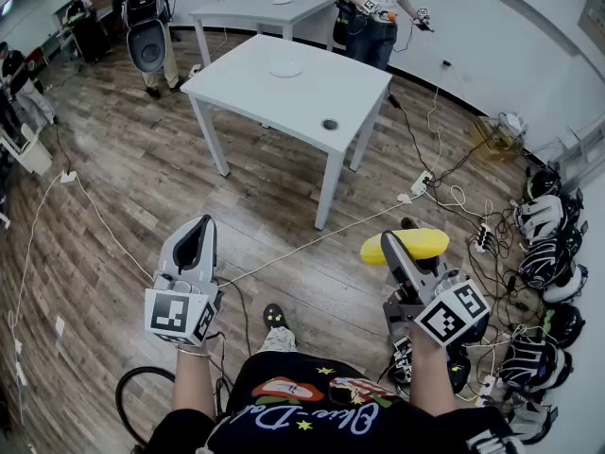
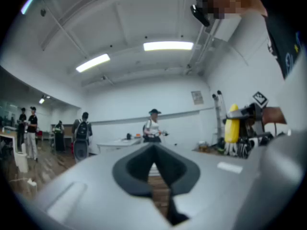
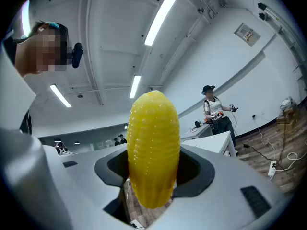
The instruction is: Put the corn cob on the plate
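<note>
A yellow corn cob (image 1: 406, 245) lies crosswise in my right gripper (image 1: 397, 250), whose jaws are shut on it, held over the wooden floor at the lower right. The right gripper view shows the corn cob (image 3: 152, 152) standing upright between the grey jaws, which grip its lower half. The corn cob (image 2: 232, 128) also shows at the right of the left gripper view. My left gripper (image 1: 195, 241) is at the lower left, shut and empty. A white plate (image 1: 285, 68) rests on the white table (image 1: 350, 88) well ahead of both grippers.
A second white table (image 1: 255, 12) stands behind, with a person (image 1: 373, 8) beside it. Cables (image 1: 444, 173) run over the floor right of the near table. Several helmets (image 1: 548, 244) are piled along the right wall. More people stand at the far left.
</note>
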Action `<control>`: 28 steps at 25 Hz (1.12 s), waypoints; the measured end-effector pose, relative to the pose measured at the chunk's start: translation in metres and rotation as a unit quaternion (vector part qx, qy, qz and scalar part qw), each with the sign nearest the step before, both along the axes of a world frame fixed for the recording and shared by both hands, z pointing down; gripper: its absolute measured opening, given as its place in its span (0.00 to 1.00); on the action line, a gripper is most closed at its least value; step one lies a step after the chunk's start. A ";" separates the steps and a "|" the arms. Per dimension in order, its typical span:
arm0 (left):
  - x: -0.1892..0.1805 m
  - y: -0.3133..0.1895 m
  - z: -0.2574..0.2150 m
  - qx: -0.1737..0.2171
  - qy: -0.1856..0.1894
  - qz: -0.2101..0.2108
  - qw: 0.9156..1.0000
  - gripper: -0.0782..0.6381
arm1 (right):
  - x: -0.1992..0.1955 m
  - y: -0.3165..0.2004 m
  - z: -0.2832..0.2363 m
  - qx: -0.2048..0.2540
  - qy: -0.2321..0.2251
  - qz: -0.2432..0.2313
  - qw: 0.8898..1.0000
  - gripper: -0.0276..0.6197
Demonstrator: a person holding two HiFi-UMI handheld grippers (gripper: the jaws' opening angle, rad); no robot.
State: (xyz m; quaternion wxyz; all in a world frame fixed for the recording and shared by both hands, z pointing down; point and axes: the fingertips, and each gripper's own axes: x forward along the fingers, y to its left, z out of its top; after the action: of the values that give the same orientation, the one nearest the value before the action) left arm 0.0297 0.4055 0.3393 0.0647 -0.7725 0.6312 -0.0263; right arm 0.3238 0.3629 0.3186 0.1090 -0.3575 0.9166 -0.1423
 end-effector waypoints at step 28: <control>-0.202 -0.361 0.007 0.006 0.021 -0.041 0.999 0.09 | -0.204 -0.418 0.024 -0.028 0.037 -0.036 0.998 0.42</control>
State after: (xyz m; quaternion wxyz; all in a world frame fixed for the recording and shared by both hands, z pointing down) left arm -0.1725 0.0450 0.3463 0.0548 -0.7460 0.6636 -0.0090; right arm 0.1202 -0.0549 0.3422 0.0603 -0.3319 0.9280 -0.1583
